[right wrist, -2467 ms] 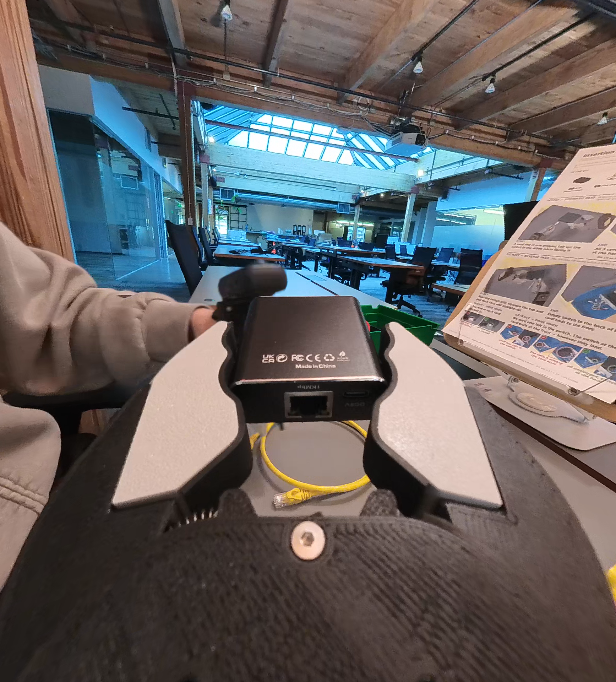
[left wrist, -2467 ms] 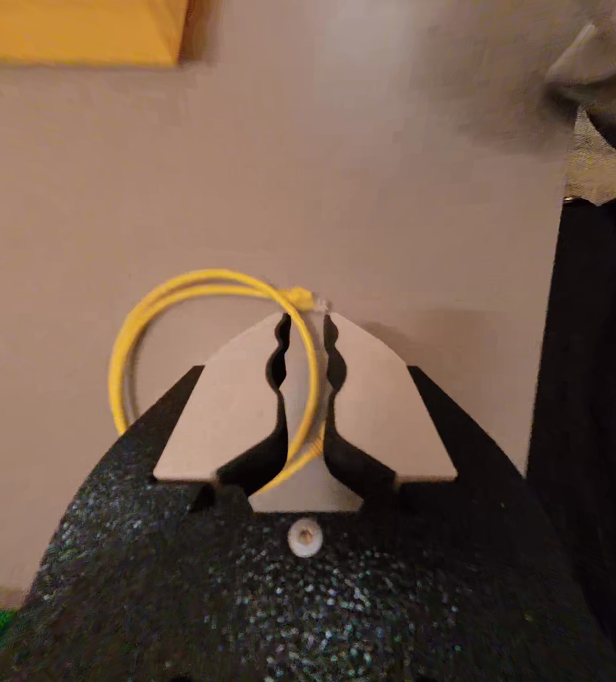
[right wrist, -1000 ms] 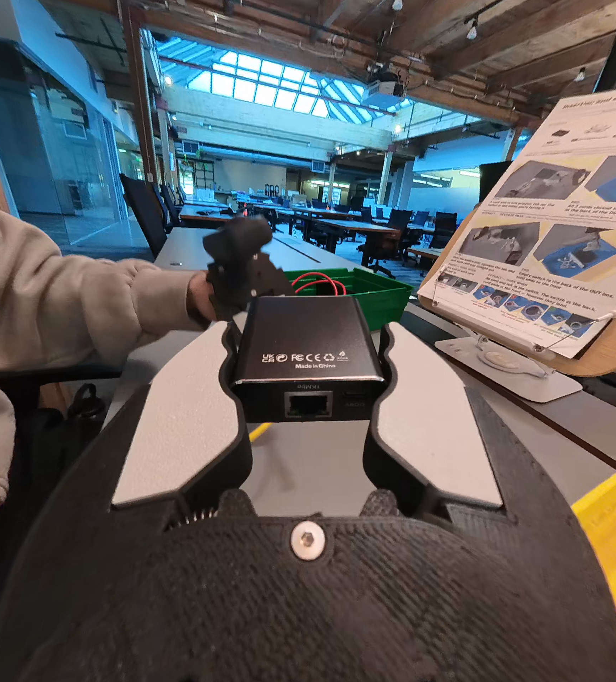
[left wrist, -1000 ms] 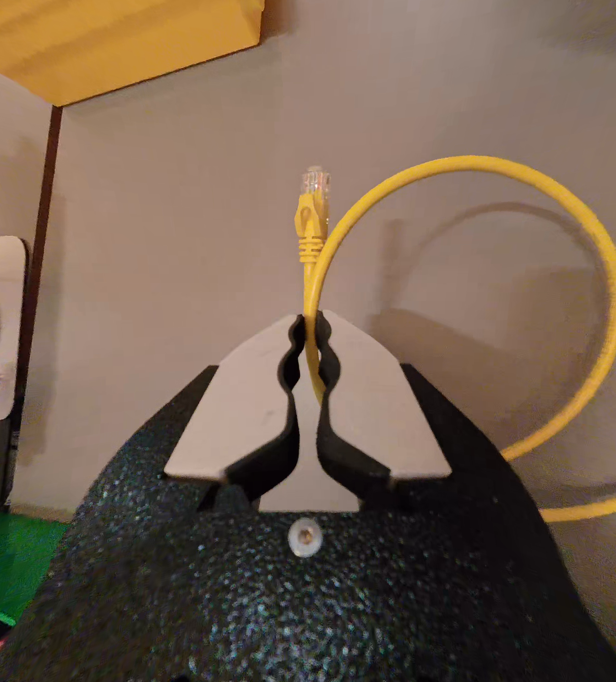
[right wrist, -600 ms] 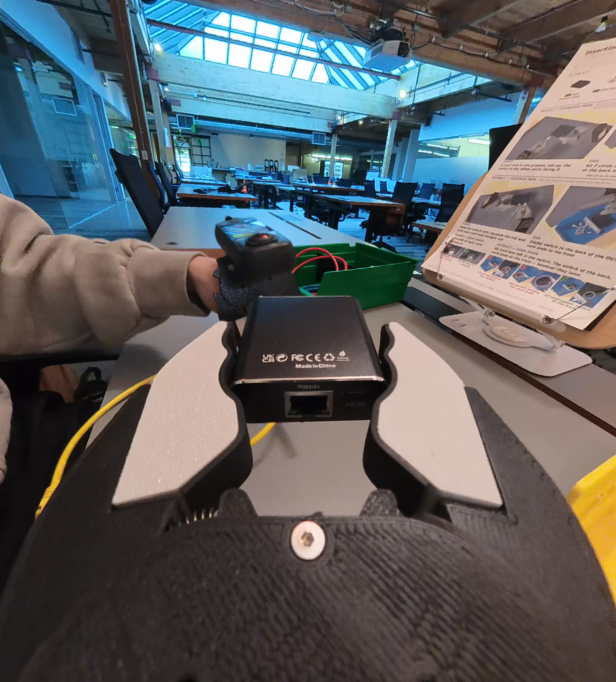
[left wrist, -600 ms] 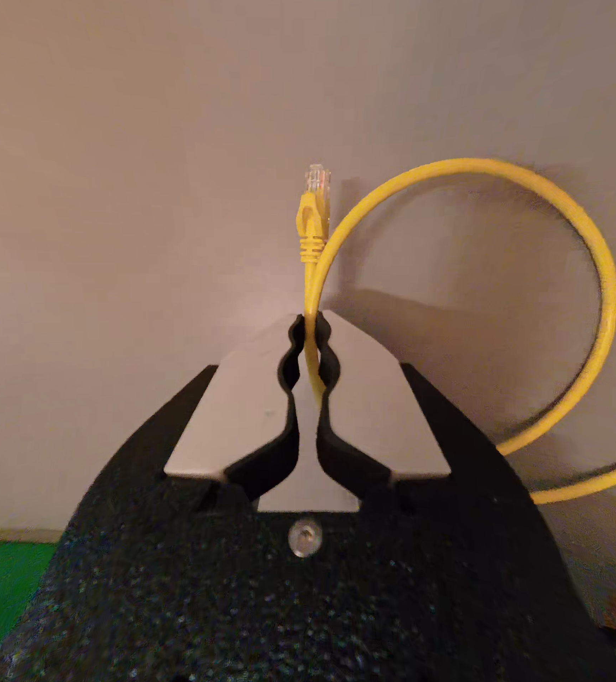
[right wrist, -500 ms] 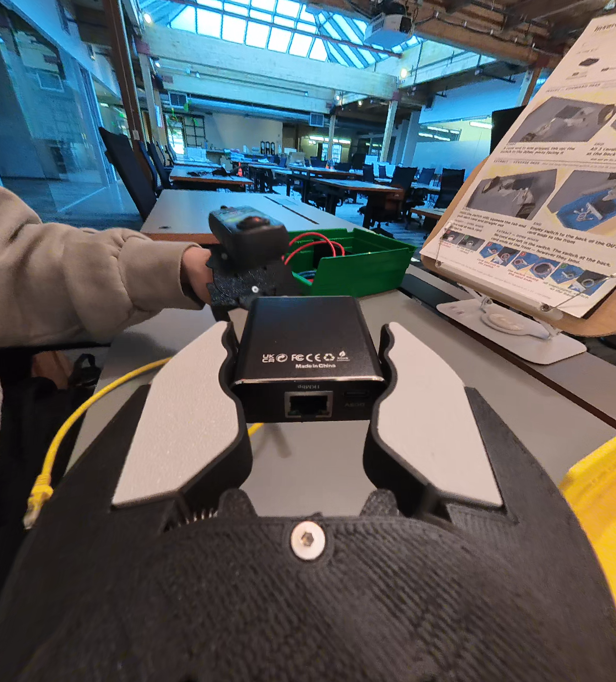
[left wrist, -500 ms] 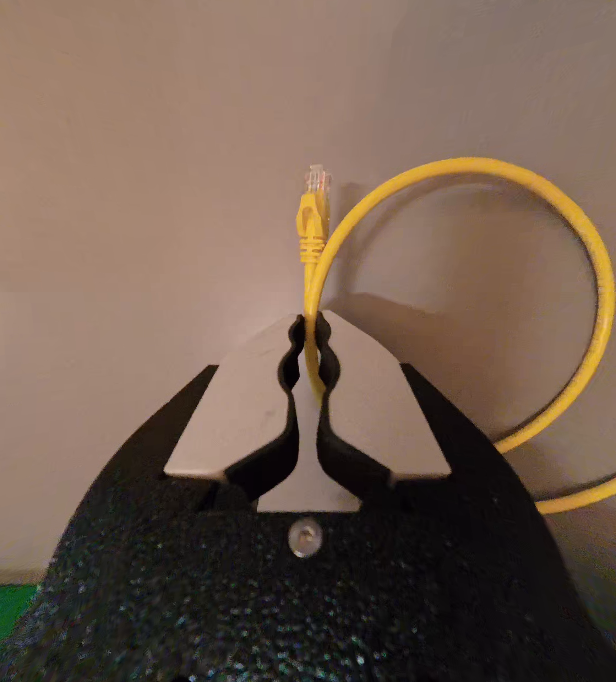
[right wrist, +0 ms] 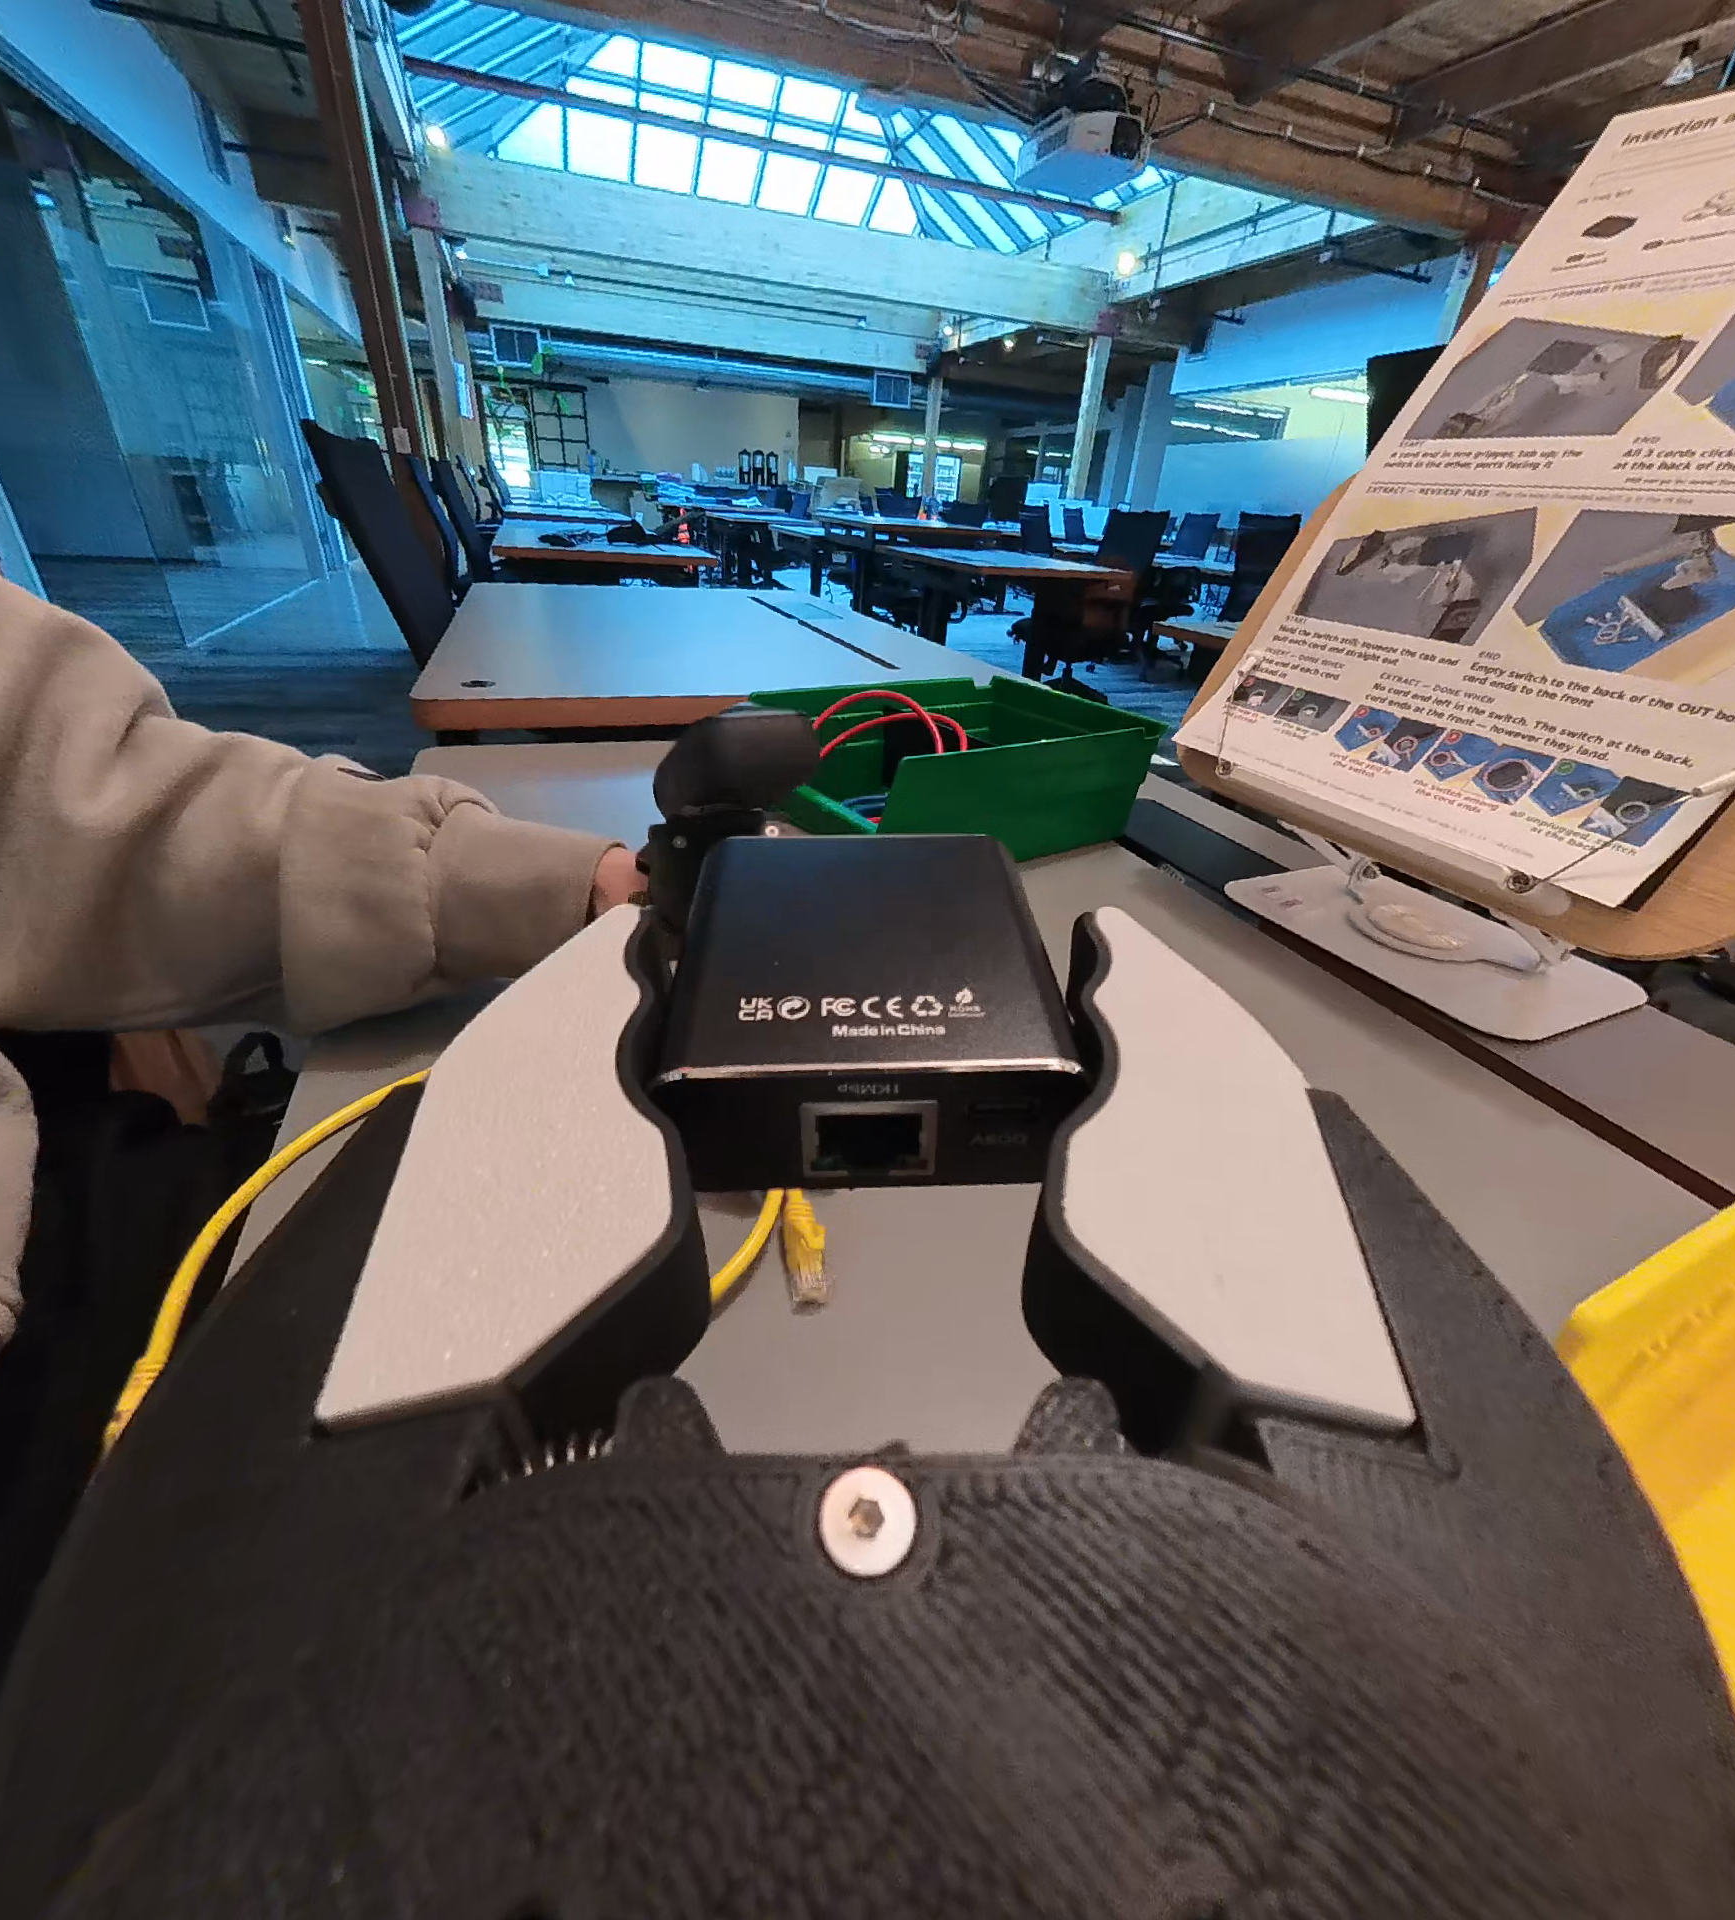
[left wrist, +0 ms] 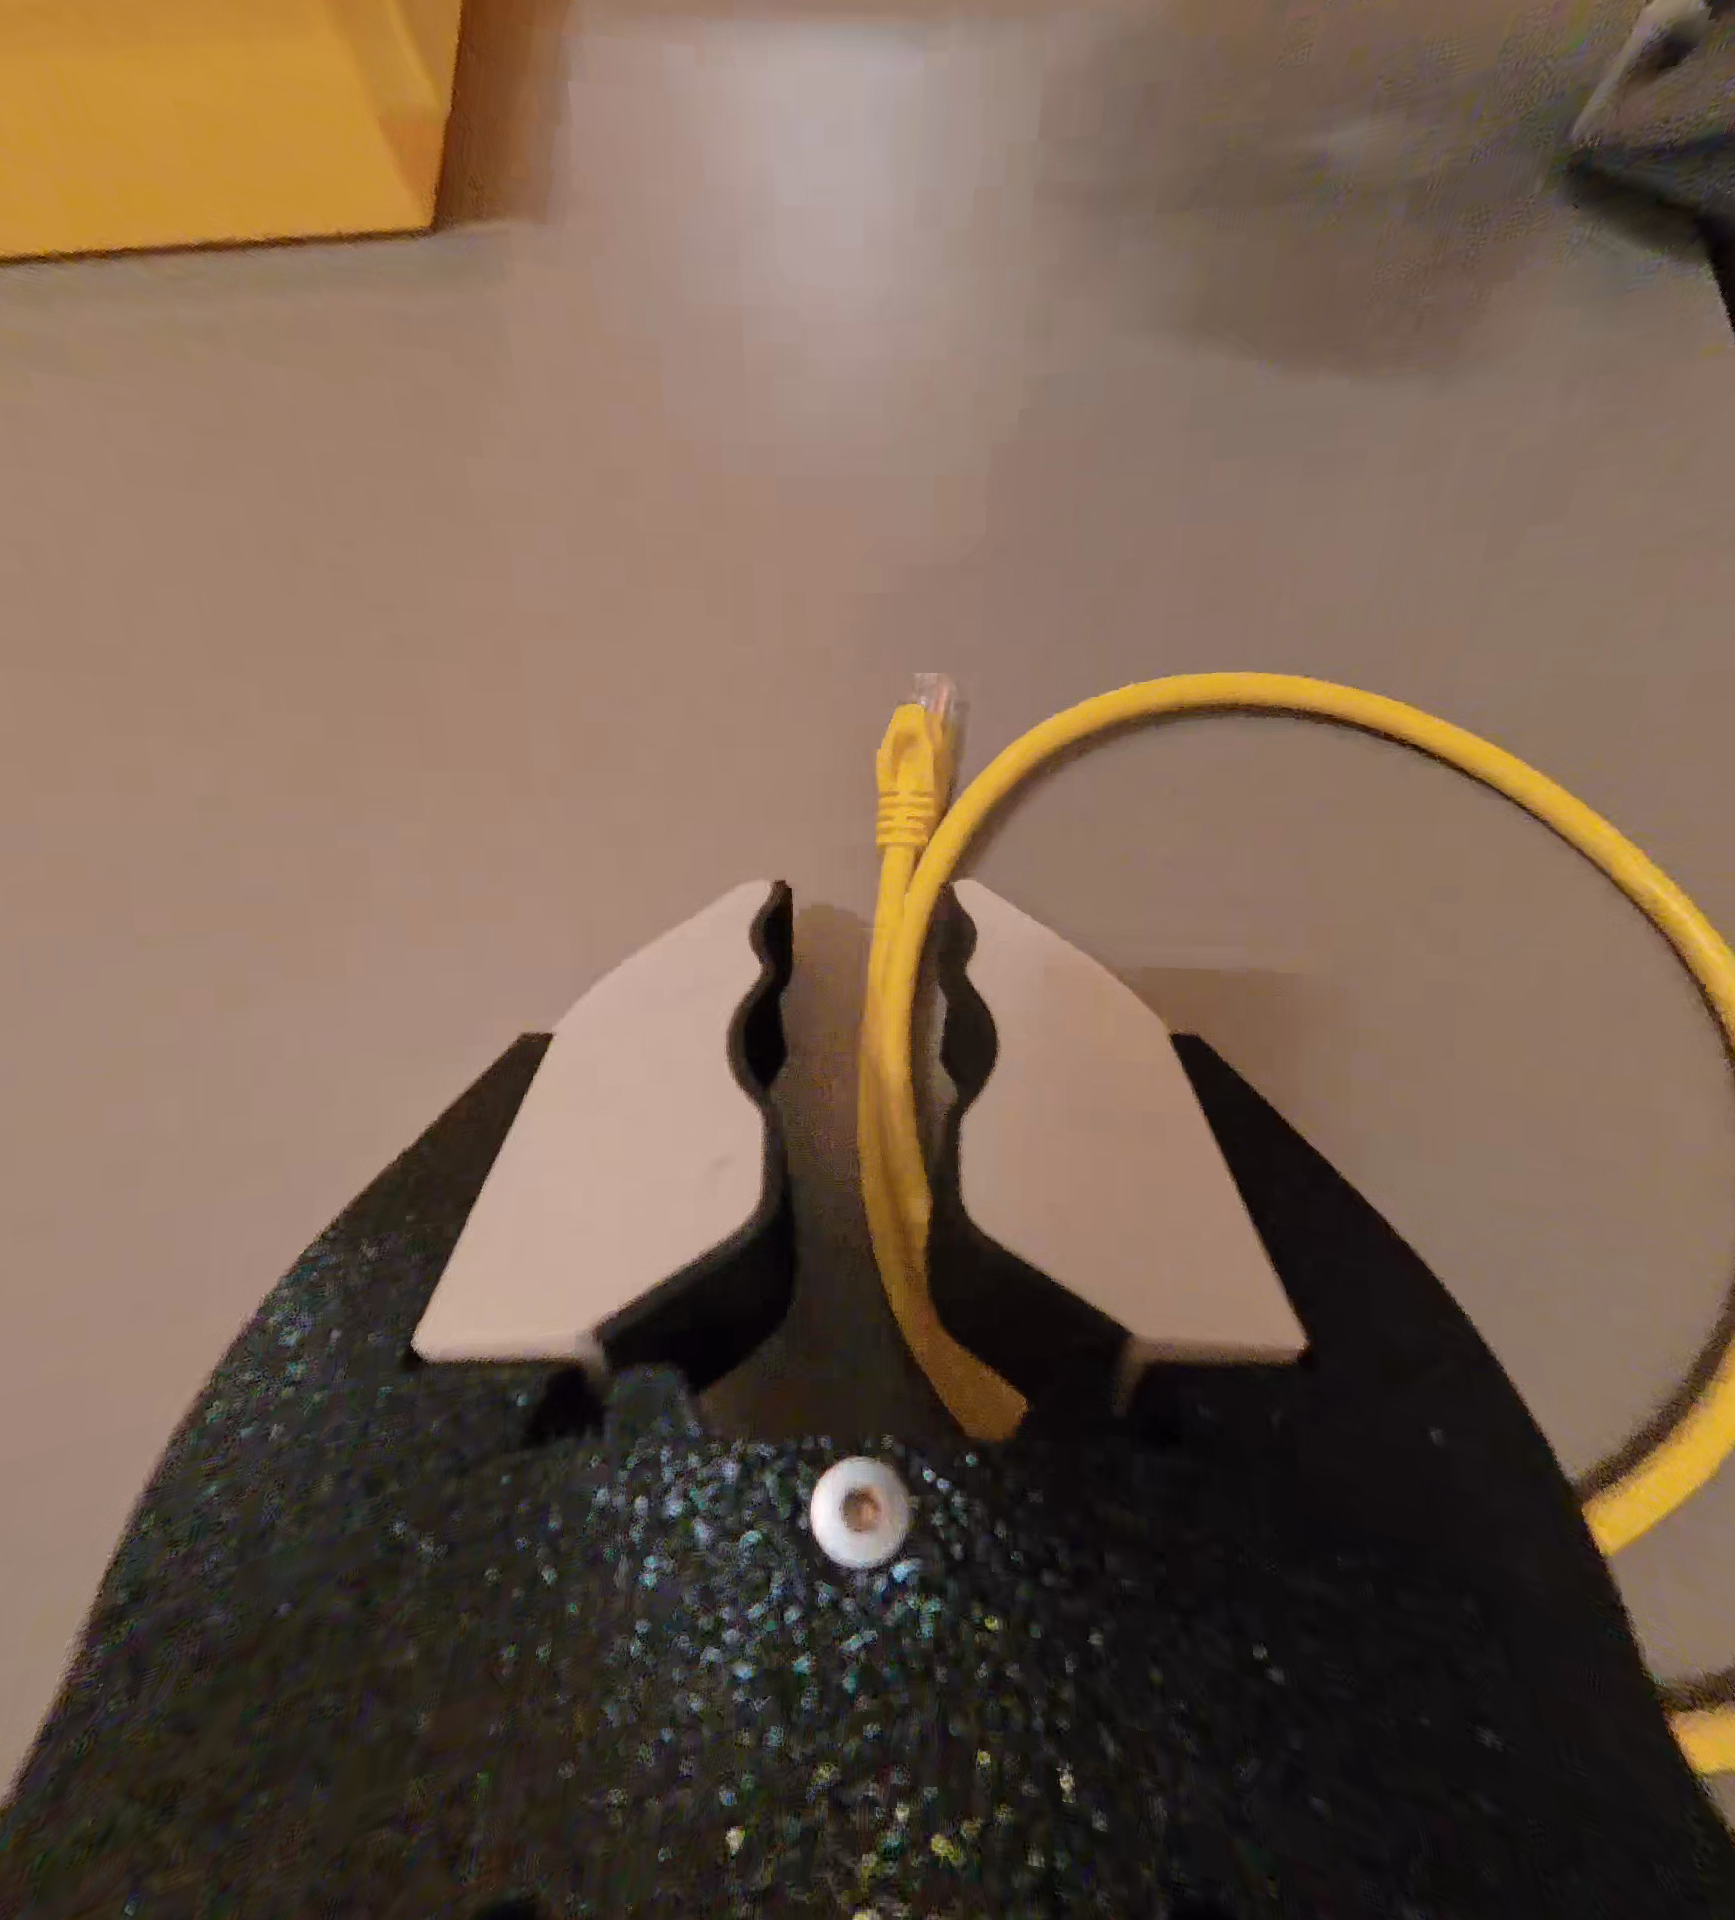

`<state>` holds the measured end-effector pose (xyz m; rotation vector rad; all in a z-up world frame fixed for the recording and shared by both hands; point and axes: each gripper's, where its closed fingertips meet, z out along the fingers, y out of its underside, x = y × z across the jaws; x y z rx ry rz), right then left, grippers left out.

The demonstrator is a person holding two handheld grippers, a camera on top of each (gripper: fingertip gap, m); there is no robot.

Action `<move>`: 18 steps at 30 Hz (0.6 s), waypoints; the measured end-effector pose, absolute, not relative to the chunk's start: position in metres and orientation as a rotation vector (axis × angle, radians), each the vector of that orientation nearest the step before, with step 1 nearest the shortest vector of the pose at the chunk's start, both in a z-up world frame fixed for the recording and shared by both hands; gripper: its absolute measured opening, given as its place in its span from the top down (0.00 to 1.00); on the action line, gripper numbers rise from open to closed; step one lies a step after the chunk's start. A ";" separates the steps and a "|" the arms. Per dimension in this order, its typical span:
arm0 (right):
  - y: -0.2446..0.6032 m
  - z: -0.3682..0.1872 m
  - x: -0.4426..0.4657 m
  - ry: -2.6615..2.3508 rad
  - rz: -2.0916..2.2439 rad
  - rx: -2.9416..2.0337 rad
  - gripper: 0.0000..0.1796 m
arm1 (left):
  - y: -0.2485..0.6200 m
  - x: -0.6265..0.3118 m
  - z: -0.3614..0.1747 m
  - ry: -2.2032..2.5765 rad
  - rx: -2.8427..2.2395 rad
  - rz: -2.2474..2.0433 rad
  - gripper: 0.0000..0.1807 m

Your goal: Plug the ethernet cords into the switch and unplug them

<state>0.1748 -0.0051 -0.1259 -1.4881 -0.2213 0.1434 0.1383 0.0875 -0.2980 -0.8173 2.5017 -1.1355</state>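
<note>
The right gripper (right wrist: pixel 868 1049) is squeezed tight on the switch (right wrist: pixel 858 966), one finger on each side. It holds the little black box up off the table (right wrist: pixel 1310 1049), flat and level. The port (right wrist: pixel 869 1136) looks back toward the camera, most likely so a plug can be pushed straight in from the front while the box cannot slide away.

The left gripper (left wrist: pixel 868 914) has its fingers apart. The yellow cord (left wrist: pixel 1465 831) runs up through the gap, close to the right finger, but nothing is pinching it. The plug (left wrist: pixel 913 764) pokes out just past the fingertips and points away from the camera. From there the cord bends round in a big loop to the right and comes back under the gripper. It looks as if the cord is lying on the table (though I cannot be sure it rests flat there).

From the right camera, one plug lies on the table just below the switch and a little in front of it. It is close to the port but not in it. The cord trails off to the left, past a person's sleeve (right wrist: pixel 167 831).

So nothing is plugged in yet. I think the loose fingers are there to take a new hold nearer the plug, because a grip far back would let the cord bend when pushed.

A green bin (right wrist: pixel 1019 769) with red wires sits behind, a yellow bin (right wrist: pixel 1725 1455) is at the right, and a picture sheet (right wrist: pixel 1528 540) stands on a stand.
</note>
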 end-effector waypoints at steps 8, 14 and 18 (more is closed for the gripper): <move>-0.006 -0.126 0.175 -0.217 0.152 -1.491 0.58 | 0.069 0.140 -0.306 2.620 -0.858 -1.156 0.84; -0.005 -0.127 0.174 -0.220 0.158 -1.493 0.58 | 0.066 0.142 -0.308 2.603 -0.814 -1.102 0.93; -0.002 -0.128 0.171 -0.228 0.164 -1.496 0.58 | 0.067 0.142 -0.308 2.585 -0.793 -1.081 0.94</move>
